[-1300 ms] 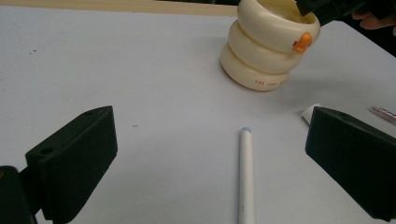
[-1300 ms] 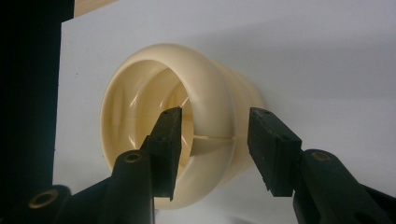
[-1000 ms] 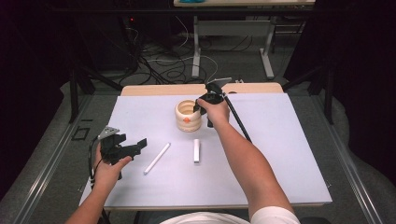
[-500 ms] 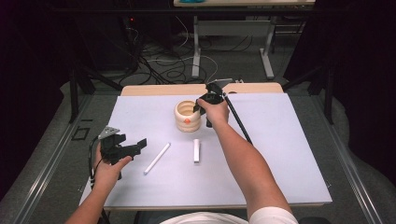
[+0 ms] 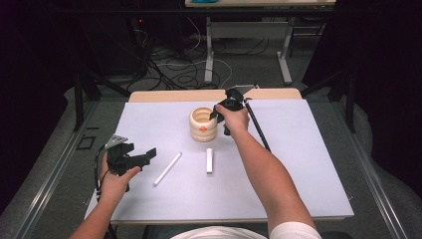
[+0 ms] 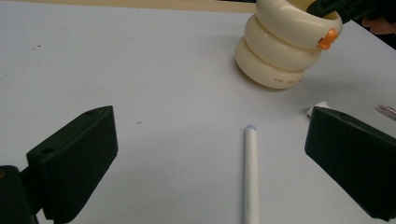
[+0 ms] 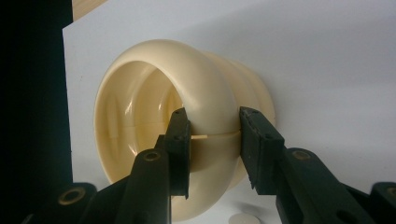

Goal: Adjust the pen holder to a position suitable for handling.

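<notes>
A cream ribbed cup (image 5: 203, 124) with an orange tab stands on the white tabletop, also in the left gripper view (image 6: 280, 51). My right gripper (image 5: 218, 113) is shut on the cup's rim (image 7: 187, 93), one jaw inside the wall and one outside (image 7: 212, 126). My left gripper (image 5: 144, 155) hovers open near the table's left front, nothing between its jaws (image 6: 210, 121). A long white stick (image 5: 167, 168) lies just ahead of it (image 6: 251, 172). A shorter white stick (image 5: 209, 160) lies in front of the cup, its tip peeking past the right jaw (image 6: 317, 106).
The white sheet (image 5: 298, 164) covers a wooden table whose far edge (image 5: 174, 95) shows behind the cup. A black cable (image 5: 256, 129) trails from the right gripper. Beyond the table are floor cables and desk legs. A small pinkish item (image 6: 387, 111) lies at the right.
</notes>
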Demonstrator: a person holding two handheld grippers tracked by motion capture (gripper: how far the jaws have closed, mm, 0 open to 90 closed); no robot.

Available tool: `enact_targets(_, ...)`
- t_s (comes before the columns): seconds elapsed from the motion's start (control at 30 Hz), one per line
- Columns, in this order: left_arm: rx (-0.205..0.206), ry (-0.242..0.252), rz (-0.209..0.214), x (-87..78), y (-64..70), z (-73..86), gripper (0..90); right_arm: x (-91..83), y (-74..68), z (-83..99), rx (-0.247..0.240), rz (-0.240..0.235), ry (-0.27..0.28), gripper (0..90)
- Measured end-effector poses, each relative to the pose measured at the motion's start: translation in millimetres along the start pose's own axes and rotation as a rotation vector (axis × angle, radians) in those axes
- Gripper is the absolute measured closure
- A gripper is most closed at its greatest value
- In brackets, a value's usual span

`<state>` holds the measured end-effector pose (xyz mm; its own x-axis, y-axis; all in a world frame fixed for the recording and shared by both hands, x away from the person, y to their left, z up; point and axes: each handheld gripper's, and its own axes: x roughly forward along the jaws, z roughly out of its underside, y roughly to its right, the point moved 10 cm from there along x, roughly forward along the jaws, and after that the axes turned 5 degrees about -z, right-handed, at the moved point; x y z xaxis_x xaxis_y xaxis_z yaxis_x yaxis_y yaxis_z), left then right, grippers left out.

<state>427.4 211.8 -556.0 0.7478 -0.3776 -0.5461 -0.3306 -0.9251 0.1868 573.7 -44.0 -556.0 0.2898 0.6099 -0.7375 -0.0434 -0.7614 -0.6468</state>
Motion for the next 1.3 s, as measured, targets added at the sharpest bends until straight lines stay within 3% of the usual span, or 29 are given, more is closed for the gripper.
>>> enact_targets(0.1, 0.0, -0.001, -0.001, 0.1, 0.3, 0.1, 2.6, -8.0, 1.8, 1.1, 0.016, -0.005, -0.008, 66.2)
enact_targets(0.27, -0.002, 0.0, -0.002, 0.9, 0.4, 0.3, 2.6, -19.3, 6.0, 2.5, 0.0, -0.006, -0.01, 66.2)
enact_targets(0.33, -0.003, 0.0, -0.001, 1.1, 0.7, 0.4, 2.6, -23.1, 6.3, 2.1, 0.008, -0.03, 0.007, 66.2)
enact_targets(0.53, 0.001, -0.007, -0.002, 1.3, 1.5, 1.3, 2.6, -36.7, 15.9, 6.7, -0.001, -0.013, -0.003, 66.2)
enact_targets(0.87, 0.004, -0.008, -0.004, 2.2, 1.7, 1.7, 2.6, -44.9, 29.9, 12.1, -0.014, 0.017, -0.016, 66.2)
enact_targets(1.3, 0.003, -0.01, -0.009, 2.9, 1.4, 2.2, 2.6, -53.2, 50.0, 20.6, 0.007, 0.028, -0.029, 66.1)
